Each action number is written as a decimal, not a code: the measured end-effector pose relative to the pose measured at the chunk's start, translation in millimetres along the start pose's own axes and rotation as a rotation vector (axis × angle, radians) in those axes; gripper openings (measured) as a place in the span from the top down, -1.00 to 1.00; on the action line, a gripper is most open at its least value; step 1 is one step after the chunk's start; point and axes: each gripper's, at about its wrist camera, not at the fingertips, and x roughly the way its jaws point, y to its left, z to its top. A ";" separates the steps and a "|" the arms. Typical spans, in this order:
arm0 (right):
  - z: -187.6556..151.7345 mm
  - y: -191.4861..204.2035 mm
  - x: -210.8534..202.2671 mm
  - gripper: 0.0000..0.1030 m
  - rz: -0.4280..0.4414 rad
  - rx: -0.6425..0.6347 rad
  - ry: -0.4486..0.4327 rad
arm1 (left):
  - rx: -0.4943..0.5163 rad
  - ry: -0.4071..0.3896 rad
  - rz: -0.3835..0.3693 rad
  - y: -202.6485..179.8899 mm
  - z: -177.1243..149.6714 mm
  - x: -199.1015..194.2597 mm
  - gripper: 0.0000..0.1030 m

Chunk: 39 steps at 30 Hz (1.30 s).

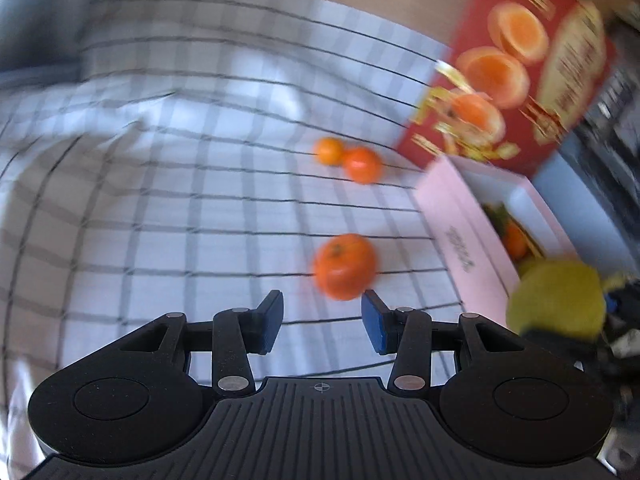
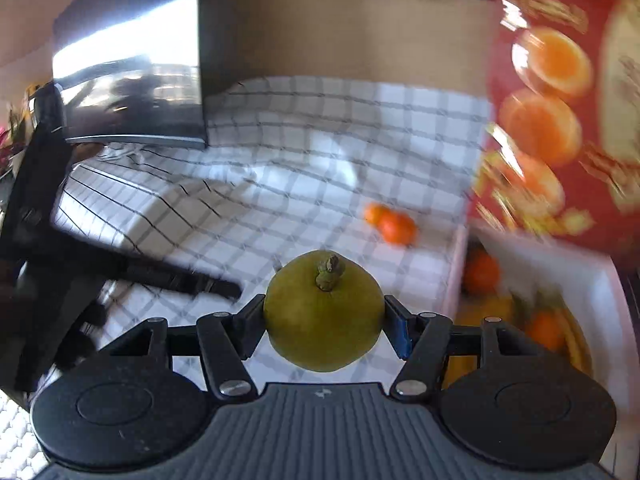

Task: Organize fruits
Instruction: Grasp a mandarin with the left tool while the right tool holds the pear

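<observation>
My left gripper [image 1: 322, 322] is open and empty, just short of an orange mandarin [image 1: 345, 266] on the checked cloth [image 1: 180, 200]. Two more mandarins [image 1: 348, 160] lie farther off, also in the right wrist view [image 2: 392, 222]. My right gripper [image 2: 324, 316] is shut on a green pear [image 2: 323, 312], stem up, held above the cloth beside the pink box [image 2: 592, 280]. The pear also shows in the left wrist view [image 1: 556, 300]. The pink box [image 1: 460, 220] has its red lid [image 1: 512, 76] raised and holds oranges [image 2: 482, 272]. Both views are motion-blurred.
A dark monitor [image 2: 132, 76] stands at the back left of the cloth. A black arm-like object [image 2: 120, 264] reaches in from the left. A tan wall [image 2: 340, 32] backs the table.
</observation>
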 end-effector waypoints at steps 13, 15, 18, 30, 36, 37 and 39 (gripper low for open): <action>-70.2 -38.1 -50.4 -0.19 -0.125 0.104 0.021 | 0.075 -0.043 0.002 -47.0 91.7 51.3 0.08; -74.8 -43.5 -58.5 -0.19 -0.144 0.118 0.012 | -0.027 0.003 0.017 -37.5 115.7 74.2 0.08; -79.8 -52.1 -68.3 -0.19 -0.179 0.147 0.004 | -0.221 0.088 0.028 -19.7 139.4 109.3 0.08; -105.6 -82.0 -97.6 -0.19 -0.276 0.241 0.002 | -0.304 0.118 0.182 -23.2 153.8 159.3 0.08; -110.9 -83.6 -102.2 -0.19 -0.277 0.229 0.011 | -0.275 0.101 0.192 -22.3 150.8 163.0 0.27; -111.2 -82.5 -102.7 -0.19 -0.275 0.221 0.013 | -0.282 0.092 0.176 -20.4 149.0 161.1 0.27; -112.0 -80.3 -105.0 -0.19 -0.272 0.206 0.015 | -0.310 0.083 0.138 -14.5 143.2 155.6 0.27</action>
